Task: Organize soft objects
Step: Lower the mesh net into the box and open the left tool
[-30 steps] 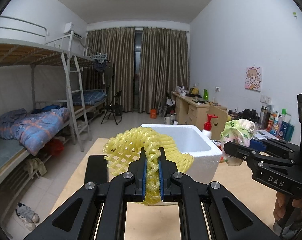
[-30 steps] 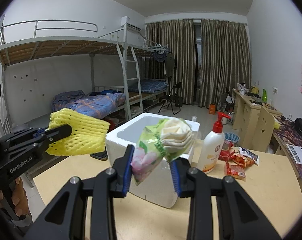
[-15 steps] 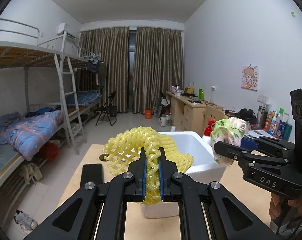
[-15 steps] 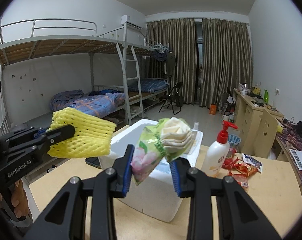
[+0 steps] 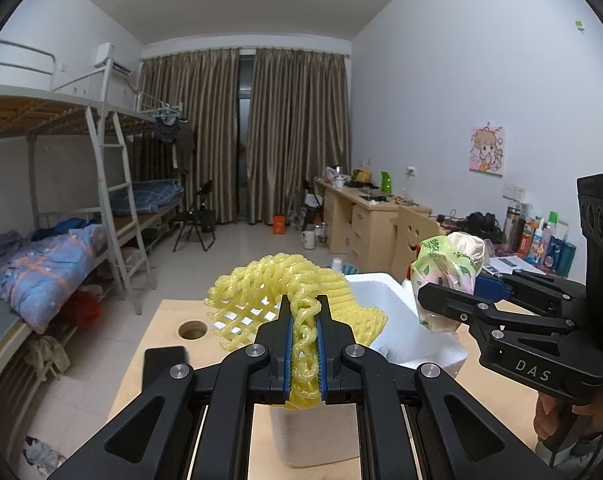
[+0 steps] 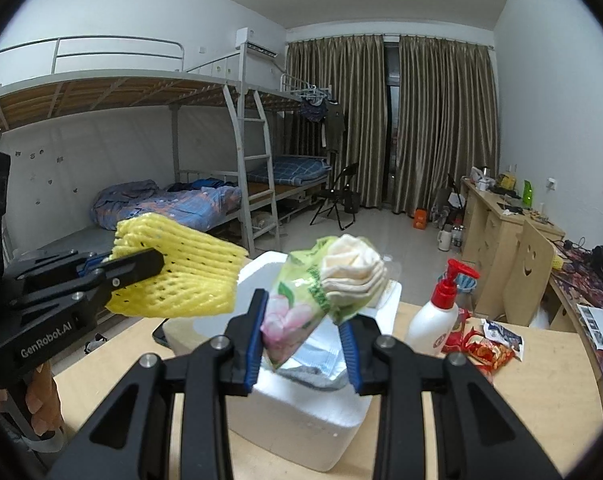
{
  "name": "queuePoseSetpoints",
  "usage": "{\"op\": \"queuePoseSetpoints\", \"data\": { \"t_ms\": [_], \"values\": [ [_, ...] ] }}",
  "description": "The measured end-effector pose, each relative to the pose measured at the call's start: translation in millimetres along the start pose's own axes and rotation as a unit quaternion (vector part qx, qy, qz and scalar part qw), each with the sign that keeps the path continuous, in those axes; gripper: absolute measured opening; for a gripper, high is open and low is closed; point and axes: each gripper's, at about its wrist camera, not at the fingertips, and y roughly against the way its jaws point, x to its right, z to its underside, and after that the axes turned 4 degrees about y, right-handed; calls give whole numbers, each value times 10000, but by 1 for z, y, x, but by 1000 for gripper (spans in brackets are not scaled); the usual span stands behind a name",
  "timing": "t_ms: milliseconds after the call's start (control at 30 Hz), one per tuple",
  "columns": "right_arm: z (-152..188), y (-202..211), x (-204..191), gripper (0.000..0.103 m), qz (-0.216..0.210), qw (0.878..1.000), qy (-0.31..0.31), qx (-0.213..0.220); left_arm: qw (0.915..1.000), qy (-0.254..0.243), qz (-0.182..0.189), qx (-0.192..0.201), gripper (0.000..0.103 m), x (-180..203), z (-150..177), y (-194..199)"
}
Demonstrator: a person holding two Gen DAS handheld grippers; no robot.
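The landmark here is the white foam box point(image 6: 301, 392), open at the top and standing on the wooden table point(image 6: 541, 412). The left gripper point(image 5: 304, 344) is clamped narrow on a yellow foam net point(image 5: 297, 300), whose mesh fans out ahead of and to both sides of the blue pads; in the right wrist view the net point(image 6: 181, 276) hangs above the box's left rim, its long axis running roughly level across toward the opening. The right gripper point(image 6: 303, 338) holds a green packet of tissues point(image 6: 325, 288) between jaws set fairly wide, the packet tilted with its pale end uppermost, directly over the box's opening. Both soft things thus lie above the box, and the drop for each looks to be straight down; the packet appears the more centred of the two, so the right hand seems better placed to release first, while the net probably needs to come slightly inward from the rim. A pump bottle point(image 6: 437, 308) and snack wrappers point(image 6: 485, 344) stand just to the right of the box.
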Motion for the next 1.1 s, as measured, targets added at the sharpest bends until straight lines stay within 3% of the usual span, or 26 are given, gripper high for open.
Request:
{"op": "queuePoseSetpoints", "data": {
  "t_ms": [300,467,1100],
  "values": [
    [3,-6,11,38,101,9998,-139,-51,9994,-39,280,-222,10,-1,-4,-30],
    [2,-6,15,38,147,9997,-194,-55,9974,-37,620,-376,10,3,-9,-45],
    [6,-1,24,38,283,9990,-357,17,9950,-254,824,-513,11,18,-14,-72]
  ]
}}
